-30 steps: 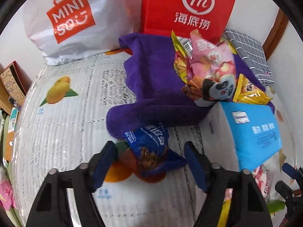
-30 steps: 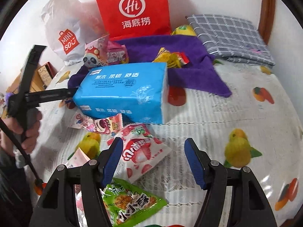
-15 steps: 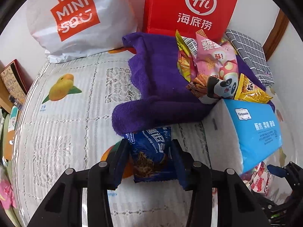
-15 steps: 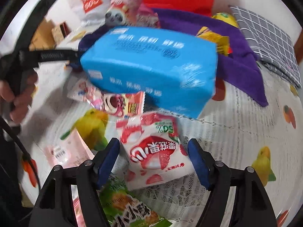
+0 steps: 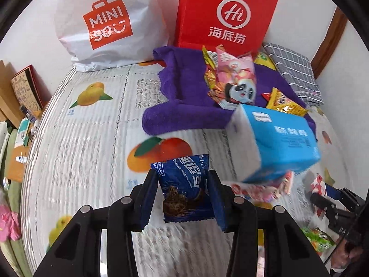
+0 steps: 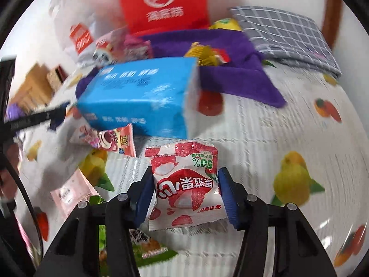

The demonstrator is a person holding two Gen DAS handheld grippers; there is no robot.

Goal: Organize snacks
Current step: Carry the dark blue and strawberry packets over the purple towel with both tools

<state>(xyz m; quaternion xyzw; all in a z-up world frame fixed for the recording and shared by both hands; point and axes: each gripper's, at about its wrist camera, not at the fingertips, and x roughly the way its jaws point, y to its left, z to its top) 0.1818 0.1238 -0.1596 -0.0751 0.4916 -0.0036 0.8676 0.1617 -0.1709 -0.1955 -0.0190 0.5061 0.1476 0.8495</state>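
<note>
Here, both hand-held grippers carry a snack apiece over a fruit-print surface (image 5: 96, 138). The left hand-held gripper (image 5: 184, 196) pinches a blue cookie pack (image 5: 184, 184) between its pads, pack upright, long axis running fwd along the fingers, top edge pointing at the purple towel (image 5: 184, 97). The right hand-held gripper (image 6: 185, 191) is clamped on a strawberry pack (image 6: 186, 184), held flat-on w/ print upside down, its long axis likewise fwd. The relation that counts: the snack pile, a panda pack (image 5: 239, 90) and a yellow pack (image 5: 283, 103), sits on the towel, ahead and slightly right of the left gripper, w/ bare surface between. From the right gripper the towel (image 6: 230, 69) lies ahead too, but a blue tissue pack (image 6: 143, 99) stands directly in the line, just beyond the strawberry pack. So, by judgement, the left arm has the clearer run to the pile; the right must go round or over the tissues. Loose packs stay near the right gripper: a pink bear pack (image 6: 108, 140) tucked against the tissues' near edge, a green pack (image 6: 147, 251) under the jaws. Red bag (image 5: 223, 16) and white bag (image 5: 108, 23) stand at the back.
</note>
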